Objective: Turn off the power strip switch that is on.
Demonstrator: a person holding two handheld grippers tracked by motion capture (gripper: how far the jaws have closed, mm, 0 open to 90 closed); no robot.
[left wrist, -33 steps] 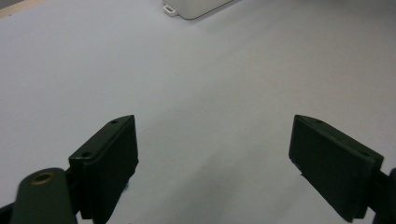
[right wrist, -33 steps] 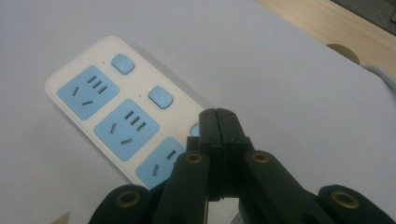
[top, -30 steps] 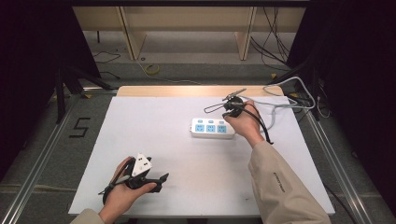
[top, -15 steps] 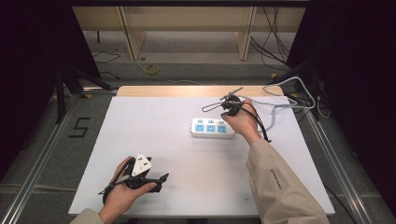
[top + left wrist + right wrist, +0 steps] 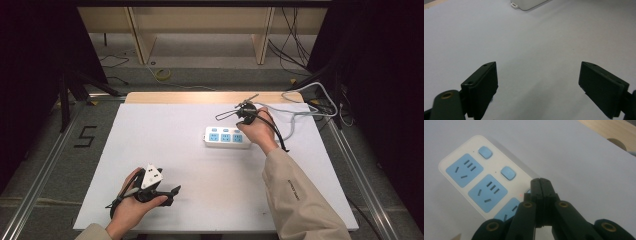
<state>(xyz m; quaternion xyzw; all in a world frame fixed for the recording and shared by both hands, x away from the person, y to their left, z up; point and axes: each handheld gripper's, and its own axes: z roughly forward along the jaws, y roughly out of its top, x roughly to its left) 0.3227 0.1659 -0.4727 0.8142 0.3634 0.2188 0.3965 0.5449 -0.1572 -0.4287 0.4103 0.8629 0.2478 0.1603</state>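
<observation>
A white power strip (image 5: 227, 137) with three blue sockets and blue switches lies at the table's middle right. In the right gripper view the strip (image 5: 474, 182) runs from upper left to bottom middle. My right gripper (image 5: 540, 182) is shut with nothing between its jaws. Its tips sit over the third switch, hiding most of it, and a small red light (image 5: 520, 194) glows beside it. From the high view the right gripper (image 5: 244, 121) points down at the strip's right end. My left gripper (image 5: 172, 192) rests open near the front left, nothing between its jaws (image 5: 539, 85).
The strip's grey cable (image 5: 300, 107) loops off the table's back right corner. A wooden band (image 5: 200, 97) runs along the far edge of the white table (image 5: 165, 145). The strip's near end (image 5: 526, 3) shows far ahead in the left gripper view.
My right gripper has edged slightly left and down over the strip's right end. The left gripper has stayed put.
</observation>
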